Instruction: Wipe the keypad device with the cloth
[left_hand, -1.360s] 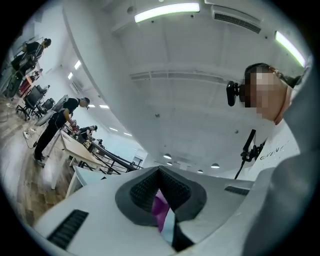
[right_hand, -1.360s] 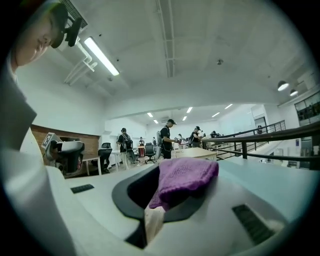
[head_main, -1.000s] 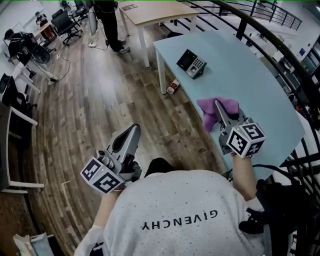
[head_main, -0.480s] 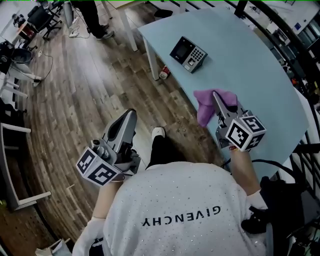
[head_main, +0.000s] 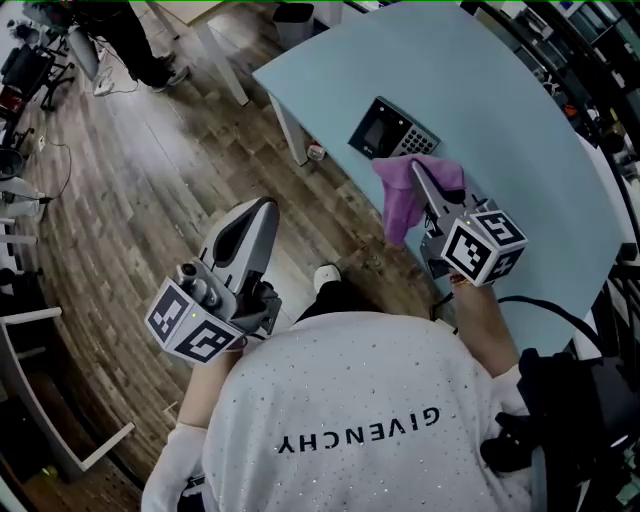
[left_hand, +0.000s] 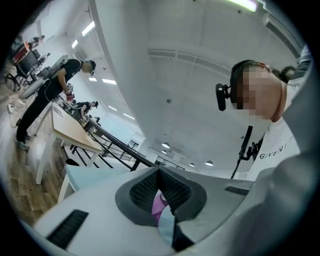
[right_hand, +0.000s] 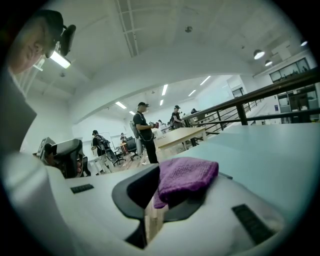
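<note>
The black keypad device (head_main: 393, 130) lies on the light blue table (head_main: 520, 170), close to its near edge. My right gripper (head_main: 420, 172) is shut on a purple cloth (head_main: 403, 192), which hangs from the jaws just in front of the device, over the table edge. In the right gripper view the cloth (right_hand: 187, 176) bunches over the jaw tips of the right gripper (right_hand: 159, 186). My left gripper (head_main: 262, 210) hangs over the wooden floor, left of the table, with its jaws together and nothing in them. The left gripper (left_hand: 160, 172) shows its pads meeting.
A red and white can (head_main: 316, 152) lies on the floor by the table leg. A black railing (head_main: 560, 55) runs along the table's far side. A person (head_main: 135, 40) stands at the top left near a wooden desk (right_hand: 180, 134).
My right gripper has carried the cloth forward, from well short of the keypad device to right beside it. The left gripper keeps its place over the floor.
</note>
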